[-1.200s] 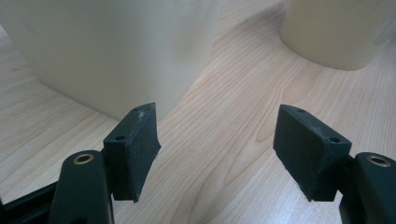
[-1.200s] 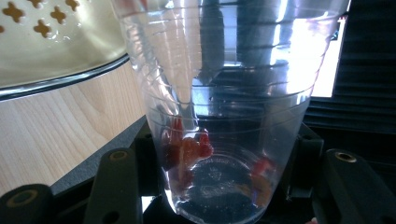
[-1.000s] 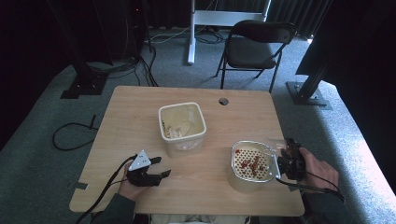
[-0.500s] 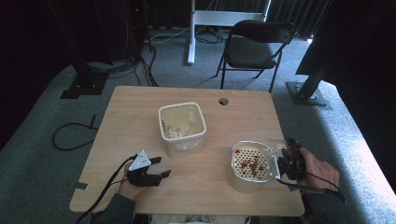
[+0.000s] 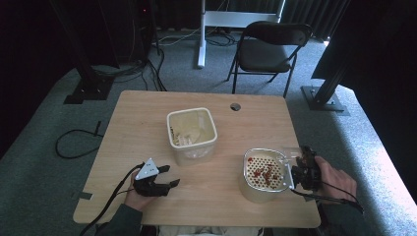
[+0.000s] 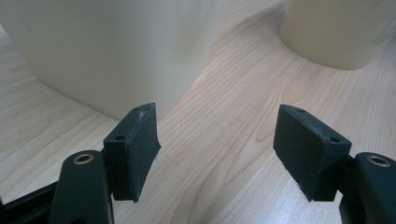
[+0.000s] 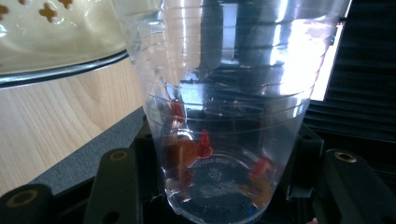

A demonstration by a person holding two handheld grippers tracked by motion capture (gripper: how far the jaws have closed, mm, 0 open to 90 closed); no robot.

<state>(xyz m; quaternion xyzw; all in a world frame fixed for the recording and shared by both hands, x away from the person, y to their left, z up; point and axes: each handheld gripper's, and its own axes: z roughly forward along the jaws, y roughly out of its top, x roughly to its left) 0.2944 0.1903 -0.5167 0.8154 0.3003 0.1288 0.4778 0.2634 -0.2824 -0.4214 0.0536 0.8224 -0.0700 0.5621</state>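
Wooden table (image 5: 147,128), seen from the high view. Near its centre: a cream square tub (image 5: 192,135), upright, with pale scraps inside.

Toward the right front edge: a cream strainer bowl (image 5: 264,175) with a perforated insert, carrying red pieces (image 5: 262,172) on the holes.

Right gripper (image 5: 301,169), held in the right hand (image 5: 334,178), just beside the strainer bowl's right rim. Clamped on a clear plastic cup (image 7: 224,107); jaws pressed to the cup's lower wall on both sides, as seen in the right gripper view. Cup tipped with its mouth toward the strainer bowl's rim. A few red bits (image 7: 189,149) stuck near the cup's bottom.

Left gripper (image 5: 160,182), held in the left hand (image 5: 137,196), low over the table near the left front edge, well apart from the strainer bowl. Jaws spread wide, nothing between them but bare wood, per the left gripper view. Tub wall close ahead of the left jaw; strainer bowl farther off at upper right.

Beyond the table: a folding chair (image 5: 270,44) on grey carpet.
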